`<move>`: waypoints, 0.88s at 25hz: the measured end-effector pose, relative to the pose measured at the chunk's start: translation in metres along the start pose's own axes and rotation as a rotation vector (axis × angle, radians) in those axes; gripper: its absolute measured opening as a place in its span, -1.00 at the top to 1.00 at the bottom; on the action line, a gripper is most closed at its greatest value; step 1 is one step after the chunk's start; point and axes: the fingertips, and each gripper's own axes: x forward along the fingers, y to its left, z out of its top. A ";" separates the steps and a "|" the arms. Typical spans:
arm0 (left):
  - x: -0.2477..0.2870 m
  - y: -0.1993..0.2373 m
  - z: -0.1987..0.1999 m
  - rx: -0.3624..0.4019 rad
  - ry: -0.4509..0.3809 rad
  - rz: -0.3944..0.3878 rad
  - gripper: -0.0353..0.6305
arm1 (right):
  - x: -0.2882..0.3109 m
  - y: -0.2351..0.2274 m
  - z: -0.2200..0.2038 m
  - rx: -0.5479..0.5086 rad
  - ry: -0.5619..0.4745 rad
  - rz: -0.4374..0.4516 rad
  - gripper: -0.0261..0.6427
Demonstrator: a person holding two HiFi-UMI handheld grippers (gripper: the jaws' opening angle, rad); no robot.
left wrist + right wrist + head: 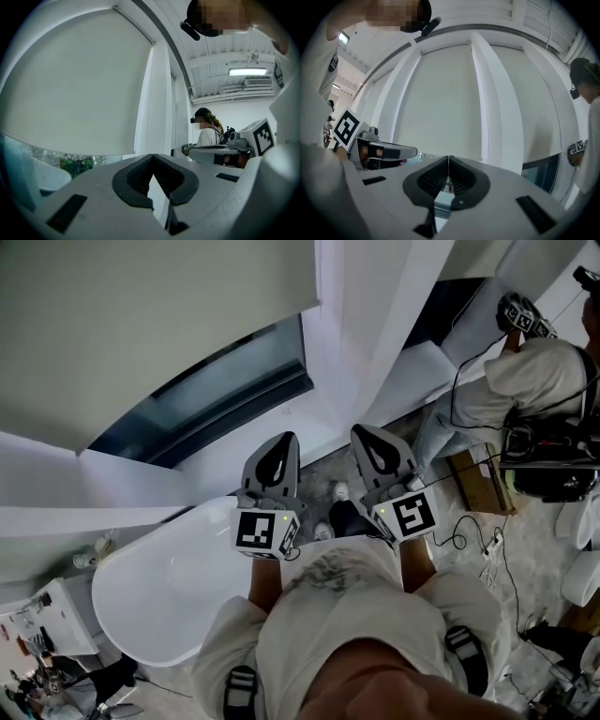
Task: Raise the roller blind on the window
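I held both grippers up in front of the window, side by side and a little apart. My left gripper (282, 440) was clenched: in the left gripper view (152, 156) its ribbed pads met at the tips with nothing between them. My right gripper (367, 435) was clenched the same way, its pads pressed together along their length in the right gripper view (448, 159) and gripping nothing.

The roller blind (141, 324) hung ahead of and above both tools, touching neither. It was drawn most of the way down, its pale fabric (70, 89) covering the upper pane and its bottom edge stopping short of the sill. A strip of dark glass (216, 395) showed under it, with green foliage (77, 165) beyond. A white window post (375, 334) stood to the right of the blind, and the right gripper view showed a second blind (543, 108) past that post.

Below my left gripper lay a white bathtub (169, 596). Another person (525, 381) stood well off to my right beside the window, holding up a gripper of their own (523, 317).
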 end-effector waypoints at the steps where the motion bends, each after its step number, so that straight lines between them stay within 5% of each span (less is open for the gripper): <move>1: 0.006 0.003 -0.001 -0.001 0.000 0.004 0.87 | 0.006 -0.004 -0.001 0.000 0.001 0.004 0.73; 22: 0.125 0.012 0.016 0.027 0.004 0.016 0.87 | 0.068 -0.080 0.004 0.016 -0.004 0.102 0.73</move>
